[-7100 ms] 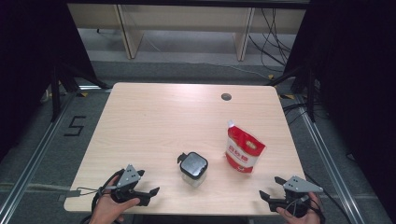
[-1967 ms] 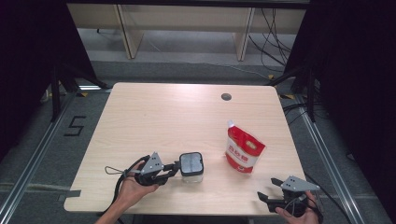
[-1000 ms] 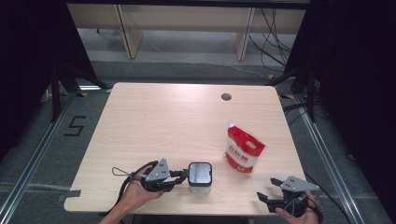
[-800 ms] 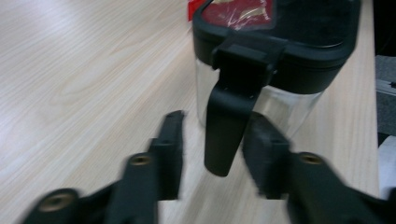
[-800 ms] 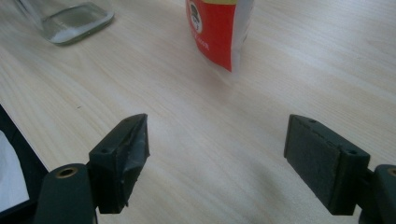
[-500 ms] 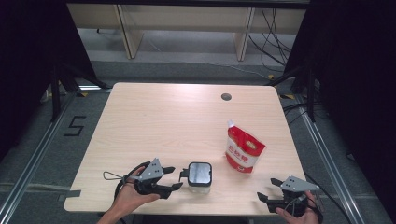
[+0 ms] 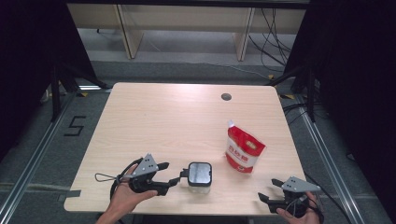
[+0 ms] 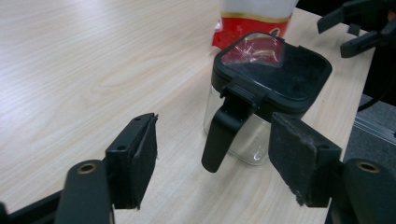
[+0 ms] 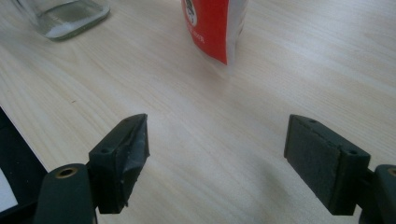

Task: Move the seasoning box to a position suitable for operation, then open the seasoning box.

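Near the bottom centre of the high view, the glass jar with black lid stands on the table, left of the red pouch. Left gripper has just been opening; its jaws stand wide, clear of the jar's black handle. Right gripper, lower right, is spread wide and holds nothing.

High view overhead; gripper views low, share jar.

So the jar is sitting on the table near the front edge, roughly mid-width, with its handle sticking out toward the left gripper, which is hanging just left of it, jaws standing either side of the handle without touching. The pouch is standing to the jar's right and a bit farther back. The right gripper is sitting at the front right corner, well apart from both.
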The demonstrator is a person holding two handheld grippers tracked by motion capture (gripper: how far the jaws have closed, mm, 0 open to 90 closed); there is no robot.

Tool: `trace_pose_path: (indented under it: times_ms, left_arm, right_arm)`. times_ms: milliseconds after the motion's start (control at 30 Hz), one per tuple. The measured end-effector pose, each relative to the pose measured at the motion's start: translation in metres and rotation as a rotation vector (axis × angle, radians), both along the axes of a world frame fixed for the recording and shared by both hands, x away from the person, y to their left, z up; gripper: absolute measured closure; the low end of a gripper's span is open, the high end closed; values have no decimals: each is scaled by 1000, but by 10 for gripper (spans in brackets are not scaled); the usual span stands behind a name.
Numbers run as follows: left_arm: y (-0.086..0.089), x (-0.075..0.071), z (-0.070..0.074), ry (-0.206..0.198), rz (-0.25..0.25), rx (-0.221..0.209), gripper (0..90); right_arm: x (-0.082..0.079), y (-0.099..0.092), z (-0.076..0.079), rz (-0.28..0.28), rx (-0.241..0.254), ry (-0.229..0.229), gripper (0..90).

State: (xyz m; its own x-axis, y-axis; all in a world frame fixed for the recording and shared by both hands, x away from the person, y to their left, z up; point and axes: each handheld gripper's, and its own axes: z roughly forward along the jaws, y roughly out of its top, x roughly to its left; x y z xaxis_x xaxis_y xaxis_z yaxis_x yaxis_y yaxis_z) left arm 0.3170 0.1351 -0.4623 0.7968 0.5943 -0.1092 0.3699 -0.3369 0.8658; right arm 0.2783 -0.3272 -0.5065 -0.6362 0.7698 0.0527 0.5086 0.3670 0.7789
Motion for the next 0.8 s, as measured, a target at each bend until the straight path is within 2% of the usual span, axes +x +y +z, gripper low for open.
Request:
trace_pose_path:
  times_ms: [33, 67, 100, 167, 200, 233, 300, 333, 367, 400, 433, 500, 533, 567, 600, 633, 667, 733, 767, 800]
  left_arm:
    - [0, 0, 1, 5, 7, 0, 333]
    - [-1, 0, 2, 11, 7, -2, 334]
    - [-1, 1, 3, 2, -10, -2, 334]
    - [-3, 0, 3, 15, -7, -10, 336]
    - [-4, -1, 3, 13, -8, -4, 333]
    - [-4, 0, 3, 6, -15, -3, 329]
    - [-5, -1, 1, 8, -10, -10, 318]
    - [-5, -2, 2, 23, -7, -14, 319]
    - [-5, -2, 3, 15, 0, 0, 325]
    - [-4, -1, 5, -3, -13, -7, 345]
    - [-5, -1, 6, -5, -3, -7, 367]
    - [-6, -1, 8, 10, -5, -29, 432]
    - [-6, -1, 10, 4, -5, -38, 467]
    - [-7, -2, 11, -5, 7, -44, 517]
    - [-8, -2, 11, -17, 2, -44, 557]
    - [-9, -3, 12, -30, 3, -39, 580]
    - [-11, -4, 13, -34, 5, -45, 609]
    - [-14, -4, 16, -64, -23, -37, 661]
    - [-16, -5, 16, -76, -33, -33, 691]
    - [-19, -6, 16, -71, -30, -42, 712]
  right_arm:
    - [-1, 0, 1, -8, -2, 11, 232]
    - [1, -2, 0, 11, -4, -5, 232]
    - [0, -2, 0, 4, -5, -12, 232]
    - [-3, -2, 1, -17, 8, 18, 232]
    - [-3, -2, 1, -9, 6, 15, 232]
    - [-2, -4, 0, 0, -1, -11, 232]
    - [-3, -4, 2, -6, -15, -7, 232]
    - [-4, -2, 2, -12, -6, 8, 232]
    - [-3, -3, 2, -4, -10, -9, 232]
    - [-1, -4, 1, 12, -13, -19, 232]
    - [-3, -2, 1, -2, -2, -4, 232]
    - [-3, -2, 0, -4, 4, 16, 232]
    - [-1, -4, 0, 5, -8, -4, 232]
    - [-1, -4, 0, 15, 3, 0, 235]
    - [-3, -3, 0, 0, 6, 12, 235]
    - [-2, -4, 0, 6, 4, -7, 235]
    - [-4, -2, 1, -13, 4, 8, 235]
    - [-4, -3, 1, 11, -1, -2, 236]
    - [-5, -1, 1, 5, 6, -2, 237]
    - [-4, -1, 2, 19, 6, -11, 238]
